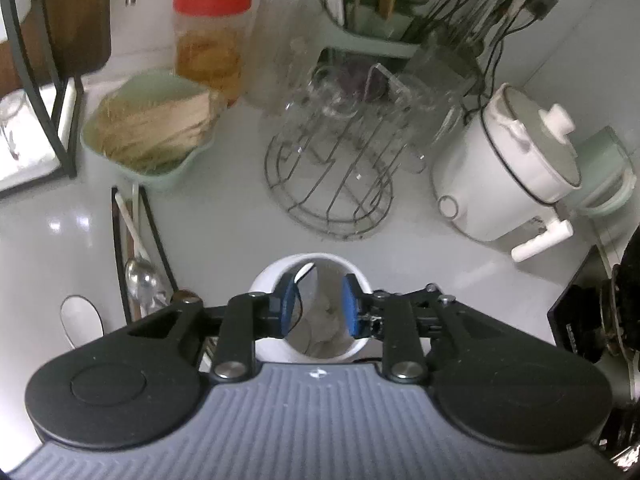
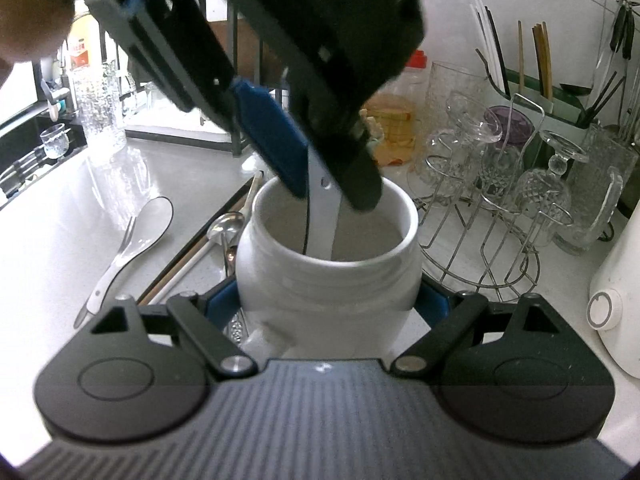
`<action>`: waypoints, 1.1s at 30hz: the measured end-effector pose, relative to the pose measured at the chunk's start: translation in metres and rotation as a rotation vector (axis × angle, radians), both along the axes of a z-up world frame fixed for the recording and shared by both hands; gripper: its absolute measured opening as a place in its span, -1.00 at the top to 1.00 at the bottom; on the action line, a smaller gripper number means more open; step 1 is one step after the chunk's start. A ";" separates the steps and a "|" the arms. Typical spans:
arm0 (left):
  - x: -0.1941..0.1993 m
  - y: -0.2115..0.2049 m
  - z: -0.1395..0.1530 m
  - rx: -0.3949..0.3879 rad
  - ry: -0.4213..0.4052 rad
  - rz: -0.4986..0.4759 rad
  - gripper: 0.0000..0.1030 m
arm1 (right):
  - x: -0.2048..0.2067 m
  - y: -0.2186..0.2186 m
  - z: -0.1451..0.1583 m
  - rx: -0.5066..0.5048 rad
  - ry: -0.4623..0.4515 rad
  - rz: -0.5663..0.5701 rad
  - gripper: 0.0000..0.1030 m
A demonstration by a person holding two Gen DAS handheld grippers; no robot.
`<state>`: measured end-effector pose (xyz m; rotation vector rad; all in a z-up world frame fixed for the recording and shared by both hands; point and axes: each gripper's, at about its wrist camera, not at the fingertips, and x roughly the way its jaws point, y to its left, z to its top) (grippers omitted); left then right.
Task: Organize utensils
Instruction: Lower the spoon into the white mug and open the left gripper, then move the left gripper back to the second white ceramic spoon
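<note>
Now my left gripper (image 2: 334, 188) hangs spread over the jar (image 2: 328, 256), a utensil (image 2: 322, 216) standing loose between its pads inside the mouth; my right gripper (image 2: 328, 300) clamps the jar's body. Spoons (image 2: 136, 232) and chopsticks (image 2: 192, 264) beside it on the desk (image 2: 60, 248) remain, I judge.

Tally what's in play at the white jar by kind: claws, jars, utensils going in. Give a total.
Claws: 2, the left claw over the jar's mouth, the right claw clamped on its sides
Jars: 1, the white jar
Utensils going in: 1, a white-handled utensil reaching into the jar from between the left claw's pads
Total: 4
</note>
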<state>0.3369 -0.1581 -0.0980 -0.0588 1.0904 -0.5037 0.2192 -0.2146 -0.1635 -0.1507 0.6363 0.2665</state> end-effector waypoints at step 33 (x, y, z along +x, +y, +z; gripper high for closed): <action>-0.056 0.100 0.002 0.027 -0.235 0.319 0.41 | -0.003 0.001 0.000 0.005 -0.006 -0.006 -0.78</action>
